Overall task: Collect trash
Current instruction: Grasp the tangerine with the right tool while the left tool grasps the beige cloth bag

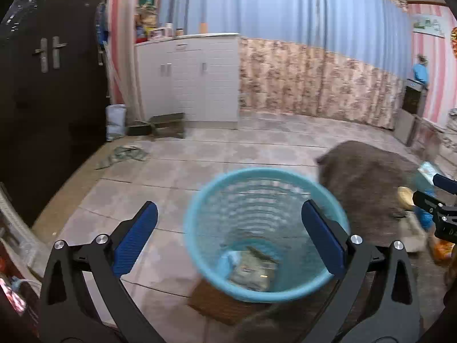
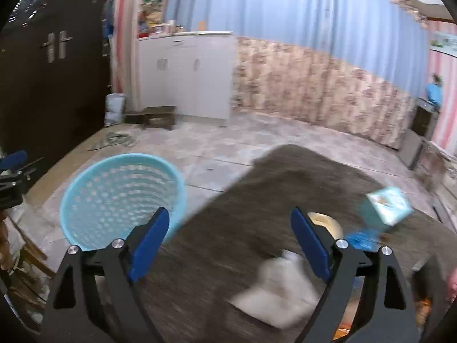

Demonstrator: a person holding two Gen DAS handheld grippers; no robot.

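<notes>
Right wrist view showed the right gripper [image 2: 230, 235] gaping, nothing between its jaws, over a crumpled white paper wad [image 2: 281, 291] on the grey rug [image 2: 234, 200] beside the round turquoise mesh basket [image 2: 85, 183]. Left gripper [image 1: 230, 238] hung empty and wide over that basket. Best approach: straddle the wad squarely, then close.

Trash in basket [image 1: 251, 271] blurred, unidentifiable; white item on rug [image 2: 280, 291] smeared by motion.

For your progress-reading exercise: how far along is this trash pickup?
Done: some packets already lie in the blue basket. In hand: nothing; the left claw and right claw are both open and empty. Left: white paper, a tape roll and a teal box on the rug.
</notes>
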